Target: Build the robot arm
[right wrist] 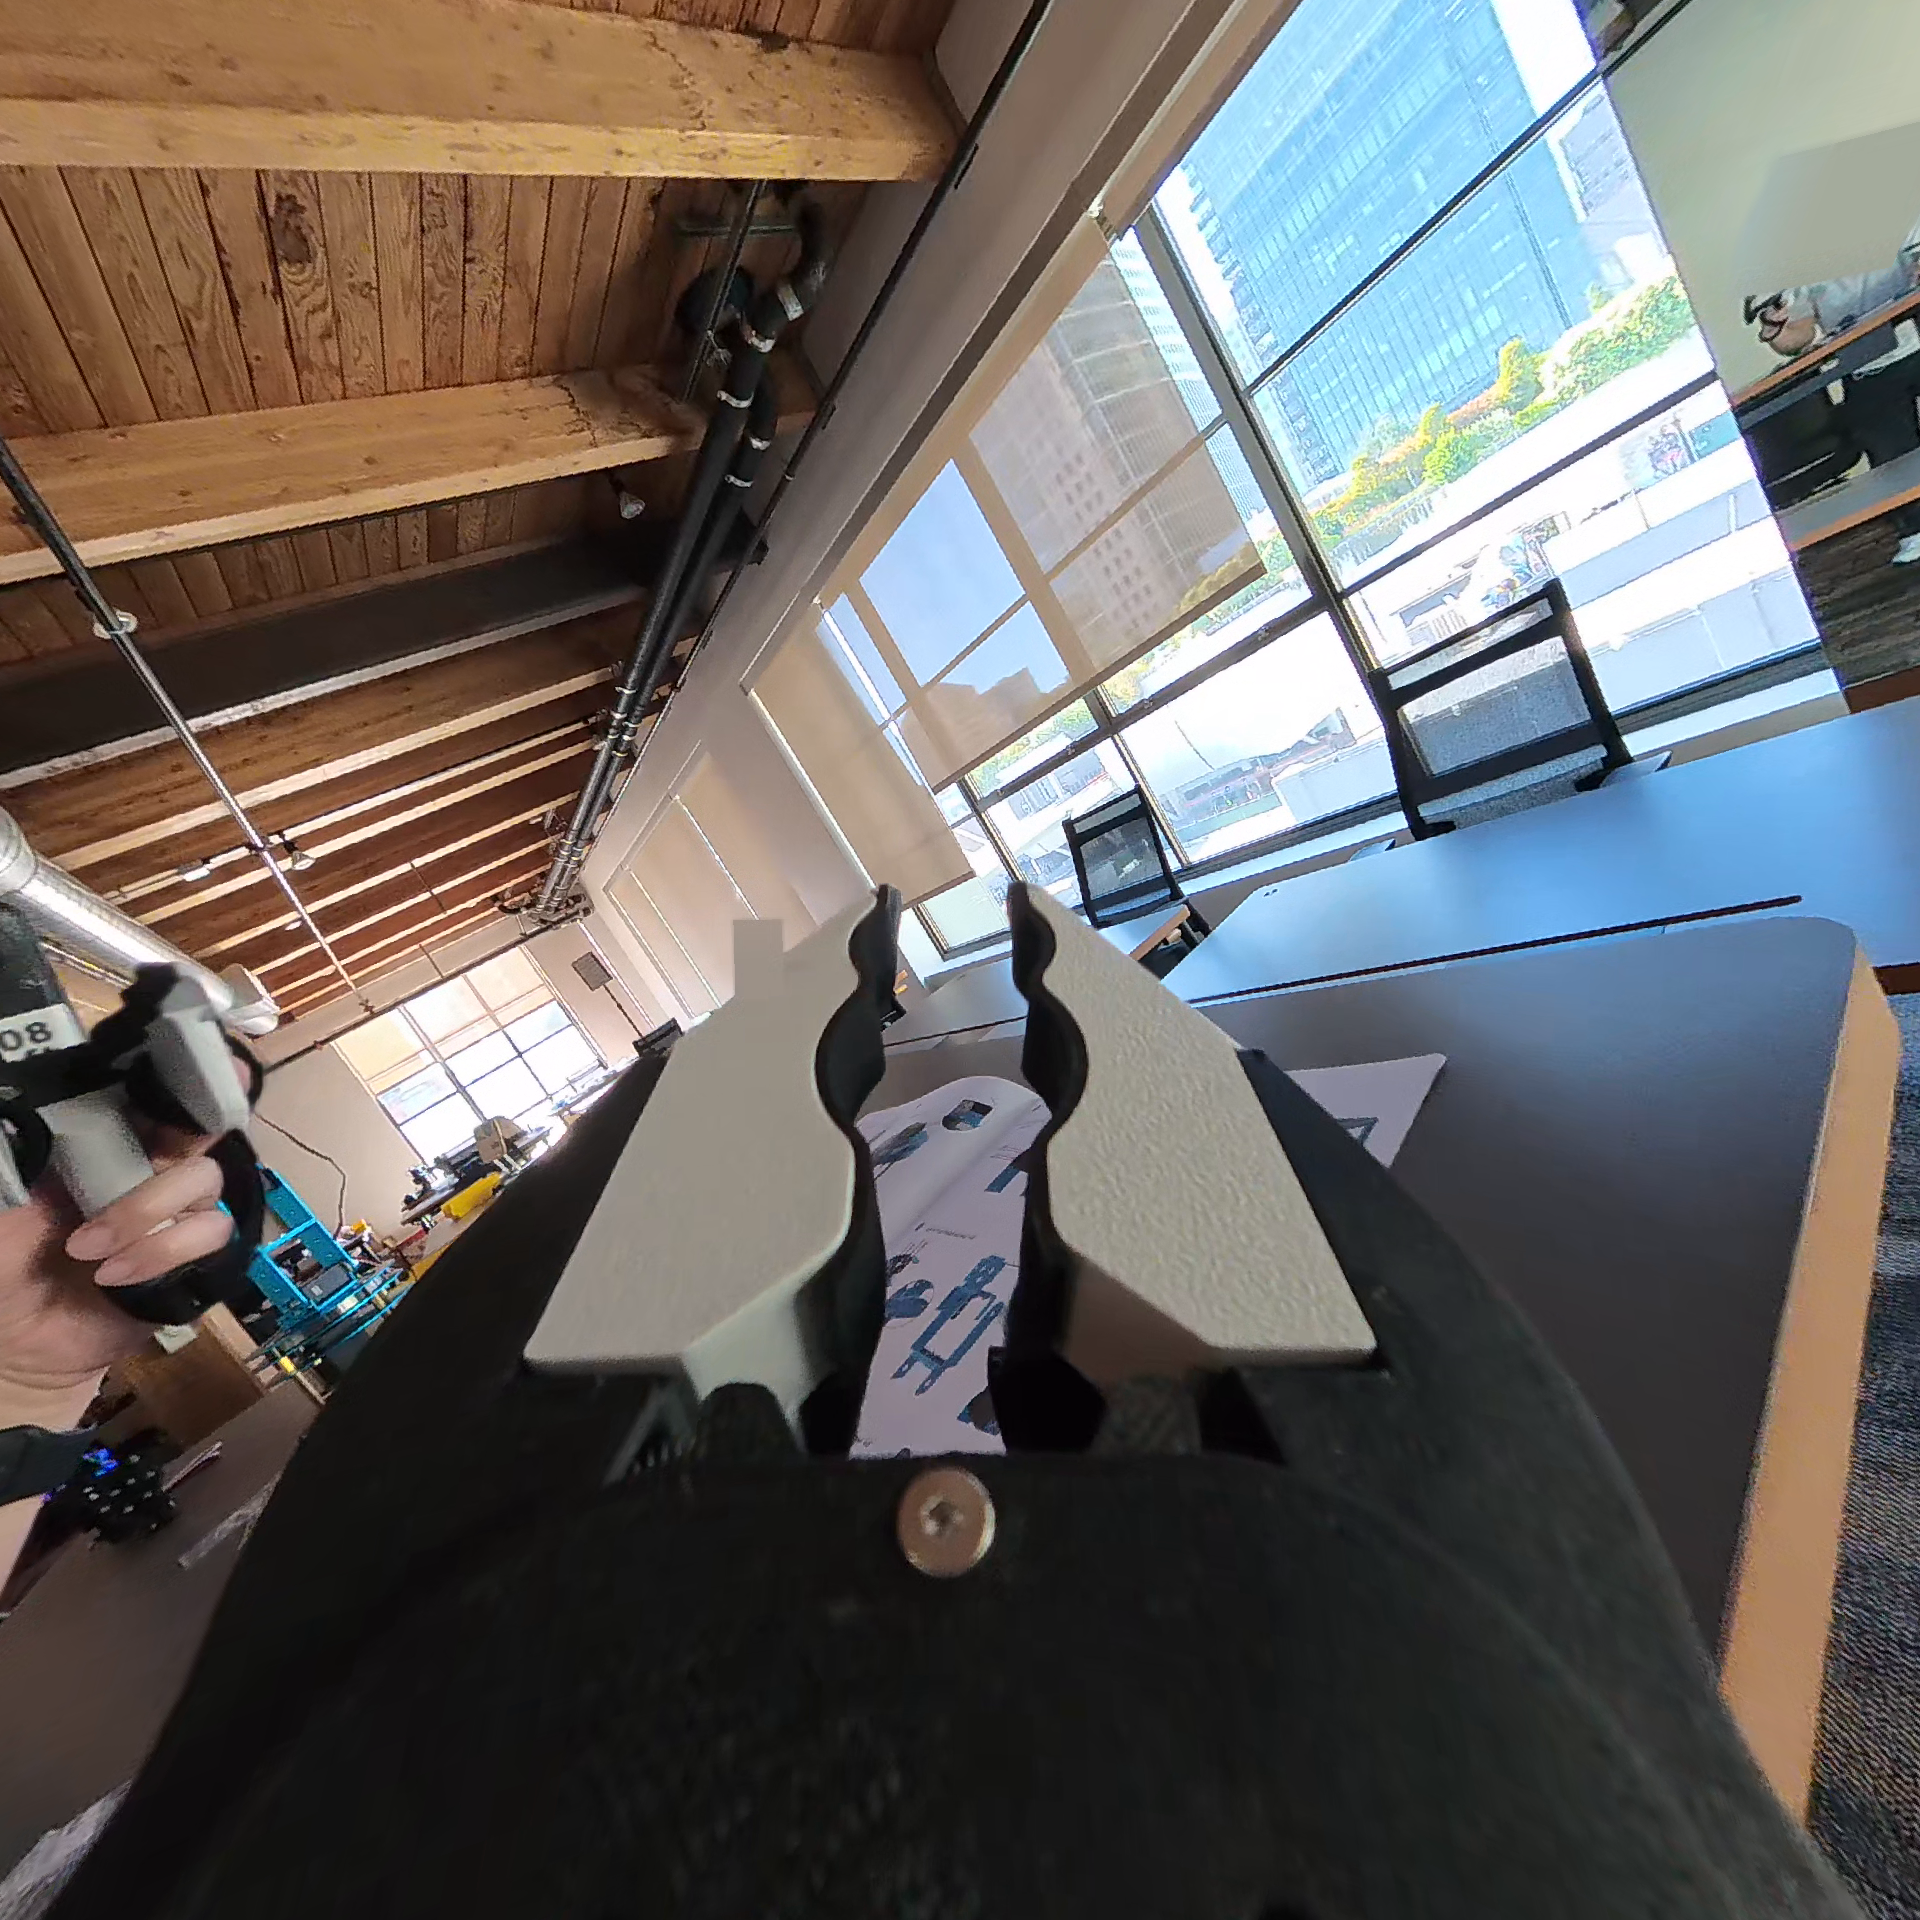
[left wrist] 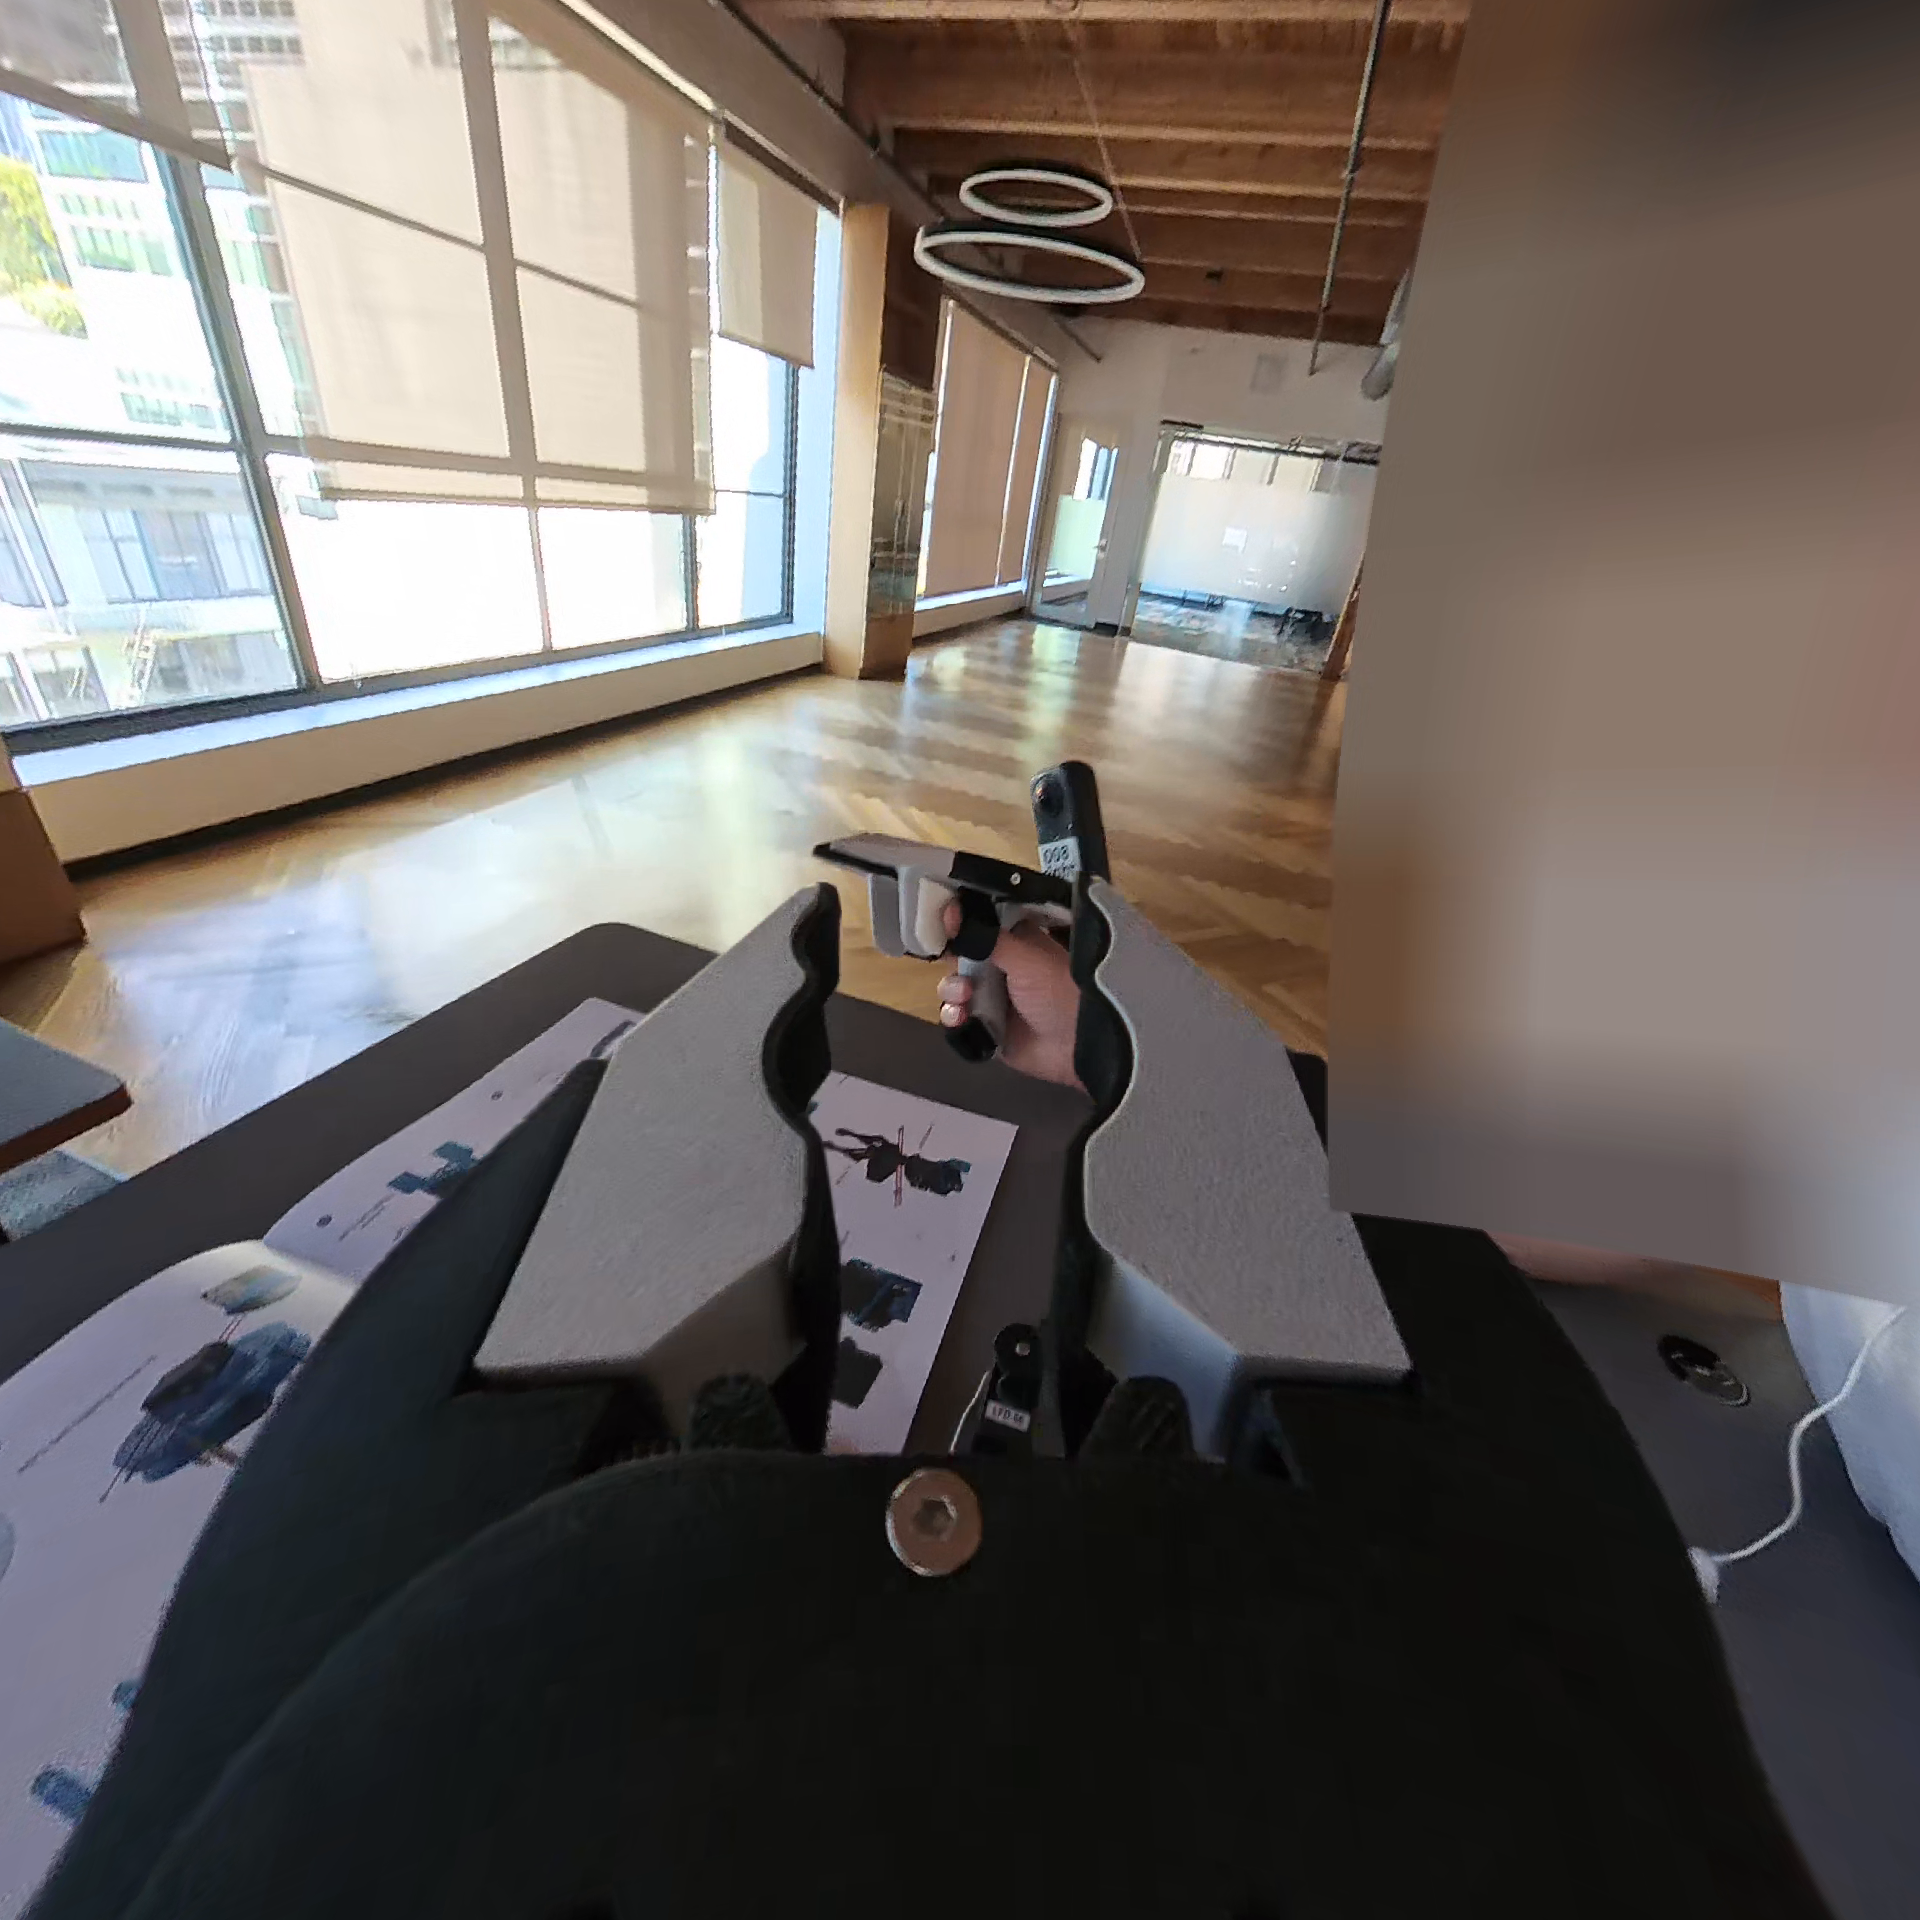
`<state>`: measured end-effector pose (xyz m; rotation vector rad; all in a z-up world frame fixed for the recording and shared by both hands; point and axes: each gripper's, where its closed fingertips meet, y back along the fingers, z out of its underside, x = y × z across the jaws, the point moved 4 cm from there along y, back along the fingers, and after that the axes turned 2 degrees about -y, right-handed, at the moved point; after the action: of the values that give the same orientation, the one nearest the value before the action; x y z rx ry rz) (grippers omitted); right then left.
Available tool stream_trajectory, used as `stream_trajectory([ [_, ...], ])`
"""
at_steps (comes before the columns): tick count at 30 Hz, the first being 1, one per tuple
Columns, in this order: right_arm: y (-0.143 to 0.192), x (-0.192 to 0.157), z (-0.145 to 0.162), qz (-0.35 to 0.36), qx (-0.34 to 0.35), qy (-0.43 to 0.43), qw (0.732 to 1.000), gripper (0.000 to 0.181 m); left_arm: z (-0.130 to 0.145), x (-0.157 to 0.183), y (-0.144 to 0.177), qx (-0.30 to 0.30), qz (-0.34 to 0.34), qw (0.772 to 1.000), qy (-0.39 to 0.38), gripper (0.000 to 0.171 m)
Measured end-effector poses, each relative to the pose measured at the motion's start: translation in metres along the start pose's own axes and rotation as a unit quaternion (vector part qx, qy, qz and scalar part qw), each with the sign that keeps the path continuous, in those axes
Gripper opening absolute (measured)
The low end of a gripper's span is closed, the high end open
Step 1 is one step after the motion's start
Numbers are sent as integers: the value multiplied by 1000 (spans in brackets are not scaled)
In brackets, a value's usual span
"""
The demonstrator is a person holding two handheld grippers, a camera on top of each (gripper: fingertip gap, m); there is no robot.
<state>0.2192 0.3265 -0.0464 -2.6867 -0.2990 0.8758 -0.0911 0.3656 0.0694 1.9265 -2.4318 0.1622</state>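
My left gripper (left wrist: 956,914) is open and empty, raised above a dark table (left wrist: 644,961). White sheets with blue and black drawings (left wrist: 920,1195) lie on the table under its fingers. Past its fingertips, a hand (left wrist: 1023,1003) holds my right gripper (left wrist: 862,857) in the air. In the right wrist view, my right gripper (right wrist: 951,914) is tilted, open with a narrower gap, and empty. It hangs above the same sheets (right wrist: 935,1153) on the table (right wrist: 1558,1195). The left gripper (right wrist: 177,1049) and its hand (right wrist: 94,1278) show at that view's left edge.
A white cable (left wrist: 1808,1455) and a black round fitting (left wrist: 1704,1371) lie on the table at the right. The table's wooden edge (right wrist: 1808,1455) borders carpet. More desks (right wrist: 1558,852) and black chairs (right wrist: 1496,717) stand by the windows. A wooden floor (left wrist: 727,790) lies beyond. Across from one pair of fingers to the other is roughly 30 cm.
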Motion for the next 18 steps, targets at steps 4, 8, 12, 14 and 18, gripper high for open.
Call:
stream_trajectory([
  [4, -2, 3, 4, 1, -10, -6, 1000, 18, -6, 4, 1, 4, -3, 1000, -11, 43],
  [8, -12, 5, 18, 3, -54, -1, 999, 17, -16, 10, -1, 13, -10, 1000, -18, 43],
  [12, -21, -1, 30, 6, -94, 45, 995, 18, -49, 43, 1, 32, -25, 997, -65, 44],
  [14, -26, -10, 32, -7, -98, 68, 993, 19, -69, 74, 7, 50, -30, 992, -108, 45],
  [18, -31, -28, 31, -45, -69, 52, 995, 23, -81, 147, 19, 104, -89, 984, -117, 48],
])
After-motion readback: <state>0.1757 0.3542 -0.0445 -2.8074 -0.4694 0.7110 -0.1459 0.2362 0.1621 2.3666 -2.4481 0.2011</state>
